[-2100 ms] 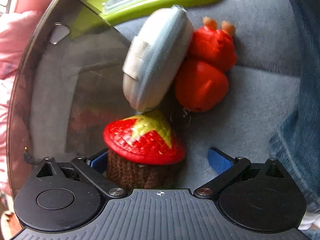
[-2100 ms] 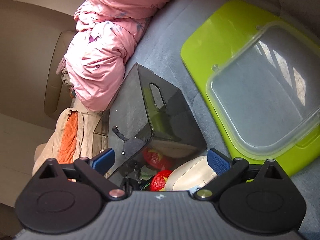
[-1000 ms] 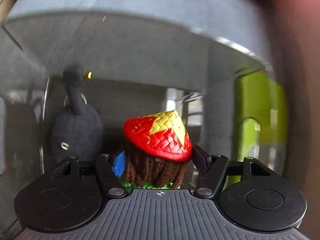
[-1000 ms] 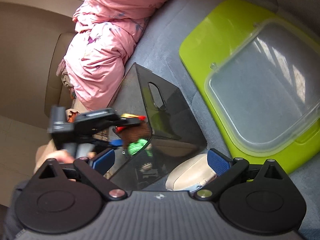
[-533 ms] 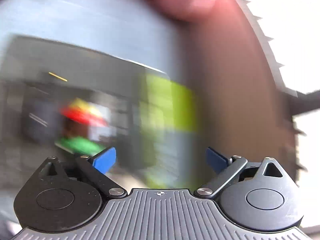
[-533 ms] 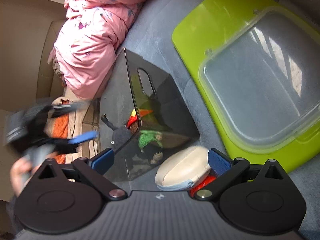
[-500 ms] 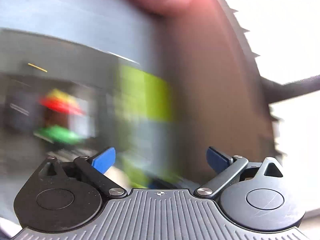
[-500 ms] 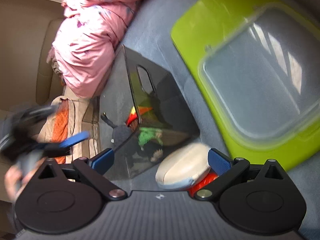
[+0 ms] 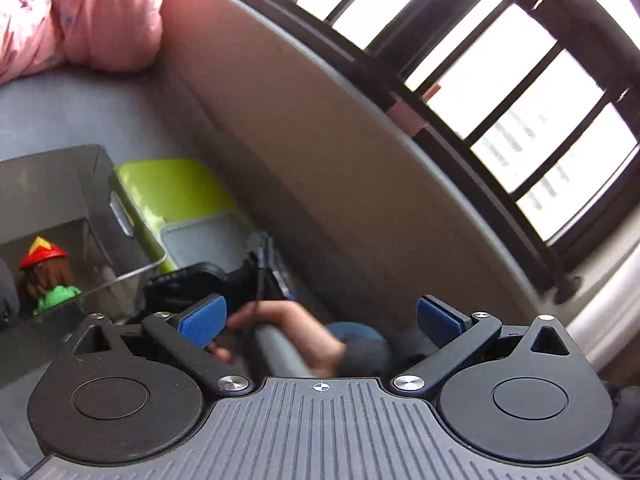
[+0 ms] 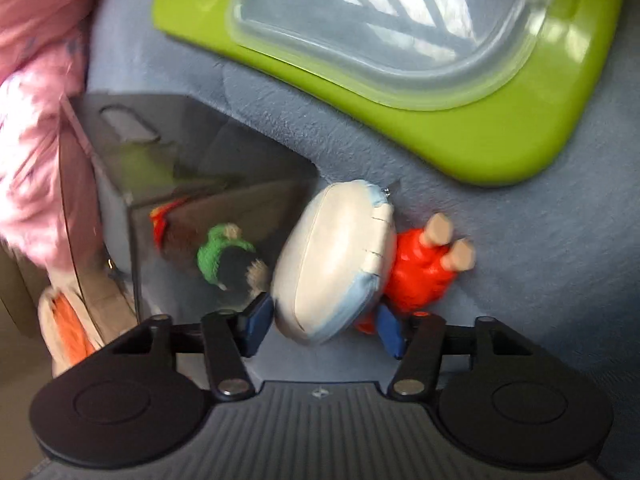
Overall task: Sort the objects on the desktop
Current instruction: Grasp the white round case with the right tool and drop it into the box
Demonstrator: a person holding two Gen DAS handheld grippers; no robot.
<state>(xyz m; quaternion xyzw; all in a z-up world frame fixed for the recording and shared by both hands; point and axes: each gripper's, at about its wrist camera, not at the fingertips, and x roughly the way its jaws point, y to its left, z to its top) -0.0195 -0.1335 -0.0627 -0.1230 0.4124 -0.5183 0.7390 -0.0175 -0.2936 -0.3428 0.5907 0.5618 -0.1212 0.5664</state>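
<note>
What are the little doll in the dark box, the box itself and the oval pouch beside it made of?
The doll looks crocheted from yarn: knitted loops show on its green top, and its red hat looks woven. The box seems smoky see-through plastic, glossy with reflections. The oval pouch looks like smooth cream leatherette with a pale blue fabric edge, though I can't be sure.

- Knitted doll (image 10: 208,248) with red-and-yellow woven hat, brown hair and green top lies inside the smoked clear bin (image 10: 192,148).
- White-and-pale-blue oval pouch (image 10: 332,260) stands on edge, leaning against the bin's outer wall.
- Red plastic figure (image 10: 420,272) lies at the pouch's 3 o'clock, touching it, tan feet toward 2 o'clock.
</note>
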